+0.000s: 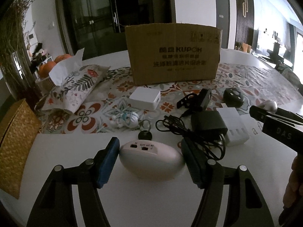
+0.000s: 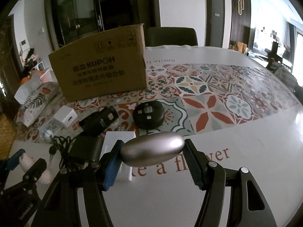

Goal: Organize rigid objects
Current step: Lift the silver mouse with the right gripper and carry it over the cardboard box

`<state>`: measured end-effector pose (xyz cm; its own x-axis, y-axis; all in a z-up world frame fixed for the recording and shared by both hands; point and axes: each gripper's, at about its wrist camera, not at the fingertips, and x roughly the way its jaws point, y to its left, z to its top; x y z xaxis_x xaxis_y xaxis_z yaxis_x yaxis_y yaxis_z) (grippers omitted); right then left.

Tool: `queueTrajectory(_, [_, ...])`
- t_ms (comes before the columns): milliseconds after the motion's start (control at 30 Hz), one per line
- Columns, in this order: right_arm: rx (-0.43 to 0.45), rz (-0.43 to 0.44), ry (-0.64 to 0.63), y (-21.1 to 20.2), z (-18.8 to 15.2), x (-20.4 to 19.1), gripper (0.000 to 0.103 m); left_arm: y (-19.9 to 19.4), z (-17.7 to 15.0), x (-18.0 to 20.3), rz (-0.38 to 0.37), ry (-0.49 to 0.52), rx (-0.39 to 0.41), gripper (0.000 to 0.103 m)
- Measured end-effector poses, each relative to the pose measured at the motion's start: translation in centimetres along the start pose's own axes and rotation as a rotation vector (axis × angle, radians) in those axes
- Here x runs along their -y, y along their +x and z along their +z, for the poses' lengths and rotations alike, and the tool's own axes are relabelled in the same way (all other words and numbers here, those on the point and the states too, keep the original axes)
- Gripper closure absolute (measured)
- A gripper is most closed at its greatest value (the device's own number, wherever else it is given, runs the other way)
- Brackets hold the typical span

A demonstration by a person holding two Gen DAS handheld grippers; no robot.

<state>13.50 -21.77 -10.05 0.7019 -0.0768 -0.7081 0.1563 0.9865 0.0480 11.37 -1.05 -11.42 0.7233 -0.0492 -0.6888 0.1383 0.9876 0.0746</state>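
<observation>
My left gripper (image 1: 150,158) has its jaws on both sides of a white oval device (image 1: 151,158) with a switch panel, on the white table; both pads appear to touch it. My right gripper (image 2: 152,154) is shut on a silver oval device (image 2: 152,151) and holds it slightly above the table. The right gripper also shows in the left wrist view (image 1: 265,113). A cardboard box (image 1: 173,54) stands at the back, also seen in the right wrist view (image 2: 100,64).
On the patterned mat lie a white charger (image 1: 145,98), a black camera (image 1: 200,98), a round black device (image 2: 148,116), a black adapter with cable (image 1: 206,123), a white battery case (image 1: 234,128), a keychain figure (image 1: 128,120) and a tissue pouch (image 1: 75,87). A woven basket (image 1: 13,141) stands left.
</observation>
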Motion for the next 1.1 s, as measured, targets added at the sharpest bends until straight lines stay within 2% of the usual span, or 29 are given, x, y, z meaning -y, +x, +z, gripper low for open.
queueTrajectory(433, [0.049,0.026,0.003,-1.4,1.0,-0.3,0.039,-1.6,2.1,-0.5,-0.014,-0.012,0.083,0.037])
queueTrajectory(1100, [0.224,0.125,-0.011,-3.9,7.4,-2.1,0.039,-2.9,9.4,-1.9,-0.051,-0.046,0.257,0.037])
